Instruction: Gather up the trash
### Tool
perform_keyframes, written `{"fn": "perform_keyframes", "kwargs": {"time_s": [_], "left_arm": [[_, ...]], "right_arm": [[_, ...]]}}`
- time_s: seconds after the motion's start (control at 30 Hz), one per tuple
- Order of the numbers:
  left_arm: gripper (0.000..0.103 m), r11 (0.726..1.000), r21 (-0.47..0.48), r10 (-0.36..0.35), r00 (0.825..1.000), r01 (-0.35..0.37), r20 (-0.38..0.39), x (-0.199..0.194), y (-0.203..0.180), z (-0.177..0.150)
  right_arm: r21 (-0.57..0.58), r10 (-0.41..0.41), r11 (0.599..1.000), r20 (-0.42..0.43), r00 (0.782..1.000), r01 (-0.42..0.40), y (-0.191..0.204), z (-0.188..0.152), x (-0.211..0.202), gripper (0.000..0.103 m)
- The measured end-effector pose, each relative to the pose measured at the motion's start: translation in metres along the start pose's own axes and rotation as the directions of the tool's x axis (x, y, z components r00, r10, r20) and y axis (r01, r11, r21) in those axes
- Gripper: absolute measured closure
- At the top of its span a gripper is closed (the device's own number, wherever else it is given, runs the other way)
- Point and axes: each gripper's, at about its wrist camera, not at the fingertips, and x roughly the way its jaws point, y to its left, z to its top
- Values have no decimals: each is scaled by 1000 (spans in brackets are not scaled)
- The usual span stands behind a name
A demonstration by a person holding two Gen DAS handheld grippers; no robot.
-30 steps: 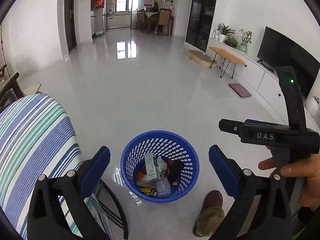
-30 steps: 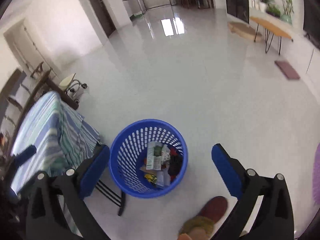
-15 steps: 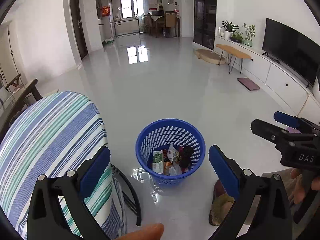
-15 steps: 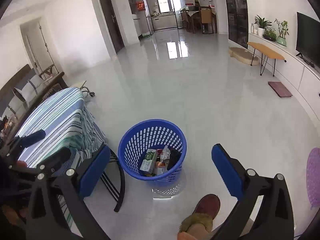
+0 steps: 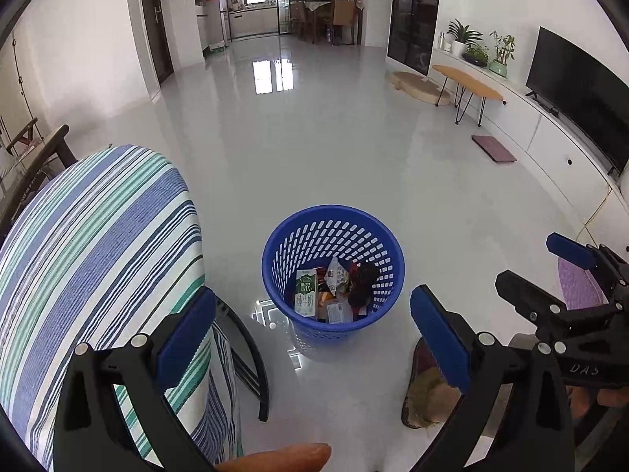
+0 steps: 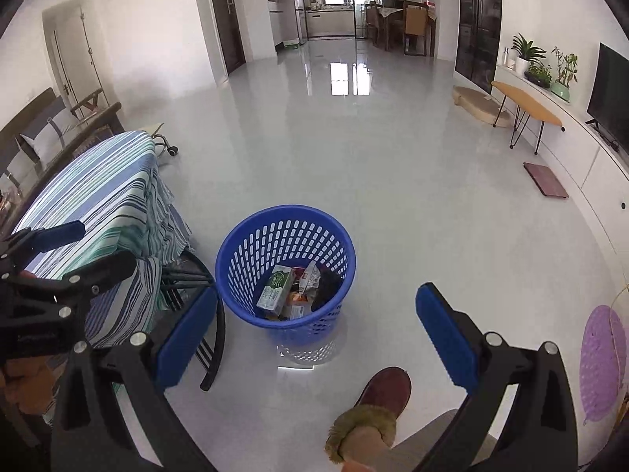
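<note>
A blue perforated trash basket (image 5: 334,212) (image 6: 284,211) stands on the glossy floor beside a table. Inside it lie a green-and-white milk carton (image 5: 306,293) (image 6: 277,289), wrappers and a dark item (image 5: 363,280). My left gripper (image 5: 313,295) is open and empty, held above and short of the basket. My right gripper (image 6: 318,289) is open too, with nothing between its blue pads. Each shows in the other's view: the right gripper (image 5: 538,269) at the right edge, the left gripper (image 6: 90,249) over the table's corner.
A table with a blue-green striped cloth (image 5: 98,236) (image 6: 102,196) stands left of the basket on black legs. The person's slippered foot (image 5: 424,393) (image 6: 377,401) rests on the floor just near of the basket. A purple mat (image 6: 601,362) lies at right. Open floor stretches ahead.
Both grippers have drawn back and up from over the basket, so it looks smaller and farther. They stay open and empty. The trash in the basket lies as before.
</note>
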Motion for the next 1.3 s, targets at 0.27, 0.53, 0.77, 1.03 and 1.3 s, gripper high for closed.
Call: {"fn": "perform_keyframes", "kwargs": {"time_s": [0.27, 0.53, 0.77, 1.03, 1.3], "left_arm": [[5, 999, -5, 34, 999, -34, -9, 6, 1, 2], [5, 999, -8, 53, 998, -53, -17, 9, -2, 2], [5, 998, -9, 55, 998, -55, -23, 12, -1, -1], [5, 998, -9, 57, 998, -58, -25, 13, -1, -2], [5, 998, -7, 59, 998, -59, -27, 15, 0, -4]], "right_arm": [[2, 1, 1000, -4, 1000, -1, 1, -1, 1, 5], [1, 10, 1000, -5, 1000, -10, 1, -1, 2, 5], [-5, 20, 1000, -8, 1000, -20, 2, 0, 2, 5], [-19, 22, 1000, -17, 1000, -22, 5, 0, 4, 5], [-23, 15, 1000, -21, 1000, -16, 6, 0, 5, 5]]}}
